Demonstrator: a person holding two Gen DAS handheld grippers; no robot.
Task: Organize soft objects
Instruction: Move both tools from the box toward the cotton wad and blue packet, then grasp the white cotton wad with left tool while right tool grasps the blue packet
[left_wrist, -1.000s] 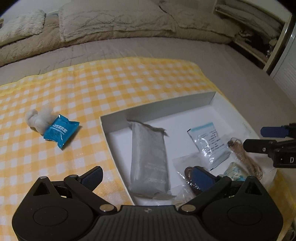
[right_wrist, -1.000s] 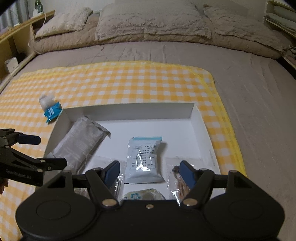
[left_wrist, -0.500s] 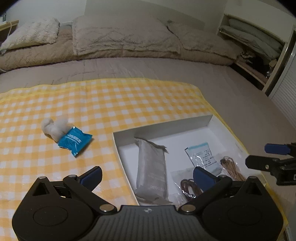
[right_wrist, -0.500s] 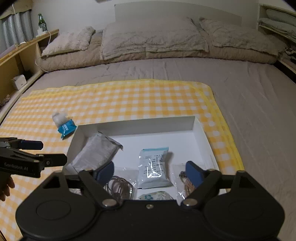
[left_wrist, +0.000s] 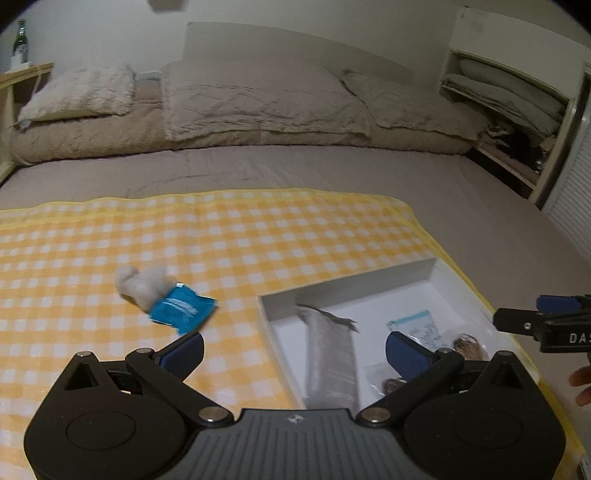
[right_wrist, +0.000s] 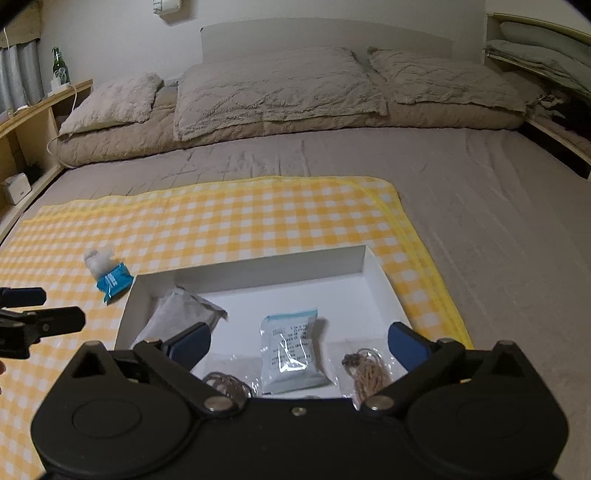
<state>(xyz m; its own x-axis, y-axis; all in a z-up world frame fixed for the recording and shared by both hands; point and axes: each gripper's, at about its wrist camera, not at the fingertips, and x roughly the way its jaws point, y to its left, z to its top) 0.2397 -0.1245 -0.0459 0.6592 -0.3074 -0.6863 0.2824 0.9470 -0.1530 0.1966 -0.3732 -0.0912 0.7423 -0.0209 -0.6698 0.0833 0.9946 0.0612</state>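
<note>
Hovering above the near edge of a shallow white cardboard box (right_wrist: 380, 280), the right gripper (right_wrist: 299, 341) has just been opening its jaws and now holds them spread wide, with nothing pinched between its blue pads (right_wrist: 404, 343). Directly past it, inside the box, lies a pale blue-topped plastic sachet (right_wrist: 291, 354) printed with small text; to its right sits a clear bag holding a coil of tan cord (right_wrist: 365, 373), and to its left another clear bag with a darker coil (right_wrist: 225, 384). A long grey foil pouch (right_wrist: 181, 317) lies against the box's left wall. The left gripper (left_wrist: 293, 350), also spread with nothing between its pads, hangs over the box's left edge, with the grey pouch showing between its fingers. Out on the yellow-and-white checked cloth (left_wrist: 258, 236), left of the box and apart from it, rests a bright blue square packet (left_wrist: 183, 310), touching a fluffy white cotton wad (left_wrist: 142, 282) just behind it. The cloth is spread over a grey-brown bed (right_wrist: 480, 192), with three beige quilted pillows (right_wrist: 273, 88) lined along its head. A green glass bottle (right_wrist: 59, 68) stands on a wooden shelf (right_wrist: 22, 122) at the far left.
</note>
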